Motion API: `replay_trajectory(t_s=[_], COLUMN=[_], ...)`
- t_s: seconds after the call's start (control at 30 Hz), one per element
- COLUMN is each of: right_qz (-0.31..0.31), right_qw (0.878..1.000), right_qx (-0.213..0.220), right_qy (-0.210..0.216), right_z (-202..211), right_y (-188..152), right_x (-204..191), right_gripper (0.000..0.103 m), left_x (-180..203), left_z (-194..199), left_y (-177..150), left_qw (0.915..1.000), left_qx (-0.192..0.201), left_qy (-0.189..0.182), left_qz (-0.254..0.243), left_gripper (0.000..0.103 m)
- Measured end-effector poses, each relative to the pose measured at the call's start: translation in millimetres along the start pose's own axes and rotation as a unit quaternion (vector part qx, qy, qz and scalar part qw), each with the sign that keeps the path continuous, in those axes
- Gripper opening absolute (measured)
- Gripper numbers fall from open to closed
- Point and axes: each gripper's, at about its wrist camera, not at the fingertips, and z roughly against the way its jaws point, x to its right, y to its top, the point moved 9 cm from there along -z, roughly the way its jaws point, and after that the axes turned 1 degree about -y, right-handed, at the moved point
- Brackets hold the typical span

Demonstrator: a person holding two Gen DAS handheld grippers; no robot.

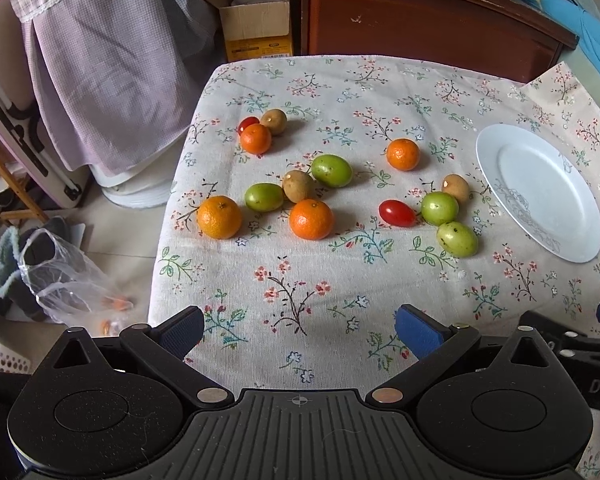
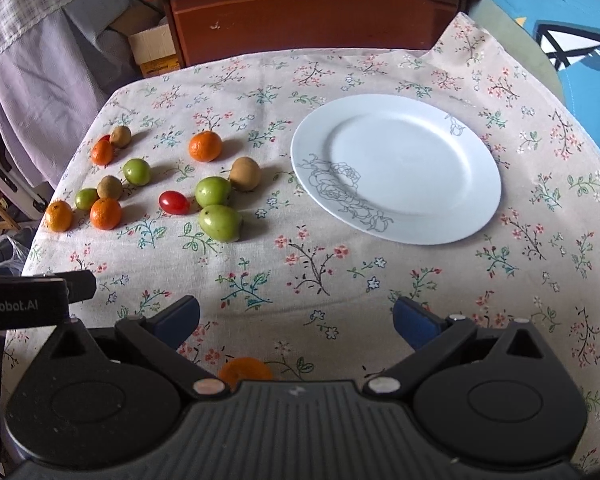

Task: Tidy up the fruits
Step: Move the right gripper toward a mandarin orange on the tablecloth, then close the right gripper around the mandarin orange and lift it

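Hovering: left tool [image 1: 298, 330] wide, empty | right tool [image 2: 296, 316] wide, empty | plate [image 2: 396, 168] bare

Right wrist view: white lettering "enRobot.AI", cut off at the picture's left edge, stands on the black body of the left gripper [image 2: 20, 306]. Left wrist view: white letters "DA", cut off at the right edge, stand on the black body of the right gripper [image 1: 598, 386]. The yellow labels on the cardboard box [image 1: 258, 34] beyond the table's far edge are too small to read.
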Motion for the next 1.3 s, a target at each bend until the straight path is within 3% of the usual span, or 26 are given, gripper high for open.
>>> replay_trajectory(t_s=[0.4,0.63,0.83,1.03,1.3], right_qz=[-0.020,-0.016,-0.030,-0.043,-0.033], right_qw=[0.999,0.996,0.999,0.999,0.999], right_qx=[0.018,0.081,0.038,0.006,0.020], right_qy=[-0.043,-0.031,0.002,0.030,0.034], right_z=[23,44,37,32,34], right_y=[-19,-21,-40,-55,-54], right_x=[30,30,21,10,3], right_gripper=[0.102,0.102,0.102,0.102,0.102], left_x=[0,-30,-55,-66,-71], left_z=[11,10,13,13,9], left_y=[-13,-23,-19,-15,-4], left_qw=[0.9999,0.9994,0.9969,0.9956,0.9949], left_qx=[0.004,0.000,0.013,0.026,0.042], left_qy=[-0.014,-0.007,-0.006,0.008,0.023], left_qz=[-0.003,0.033,0.077,0.089,0.089], left_gripper=[0.103,0.103,0.103,0.103,0.102])
